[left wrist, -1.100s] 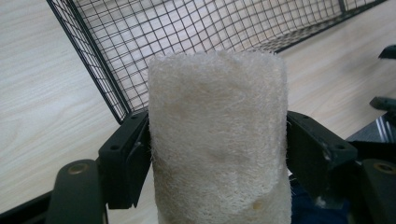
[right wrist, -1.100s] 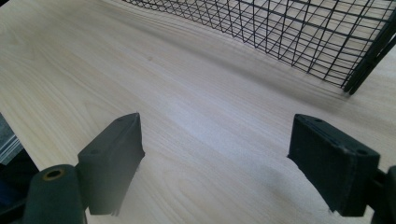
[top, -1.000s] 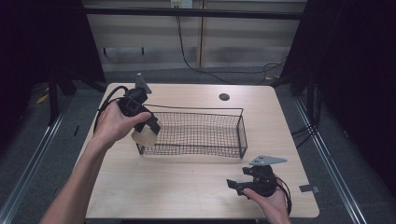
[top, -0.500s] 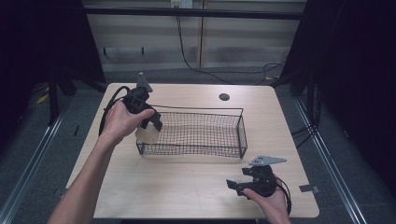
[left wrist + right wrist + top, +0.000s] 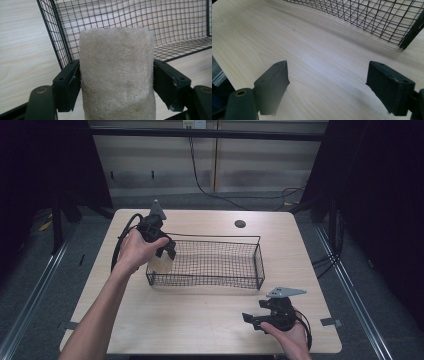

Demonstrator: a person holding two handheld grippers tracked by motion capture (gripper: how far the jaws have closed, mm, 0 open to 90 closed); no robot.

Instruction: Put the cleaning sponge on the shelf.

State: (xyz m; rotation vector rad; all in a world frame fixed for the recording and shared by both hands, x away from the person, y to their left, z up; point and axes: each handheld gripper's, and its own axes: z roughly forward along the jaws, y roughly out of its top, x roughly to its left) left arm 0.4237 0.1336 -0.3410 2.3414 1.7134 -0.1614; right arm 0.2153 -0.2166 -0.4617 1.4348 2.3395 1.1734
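Your left gripper (image 5: 161, 251) clamps a pale loofah (image 5: 116, 75) at the wire basket's (image 5: 210, 265) left end; your right gripper (image 5: 255, 319) rests on the tabletop (image 5: 200, 320), jaws wide

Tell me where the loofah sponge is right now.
In the high view the loofah sponge sits clamped in the left gripper at the left end of the wire basket; the left gripper view shows both jaws pressing its sides.
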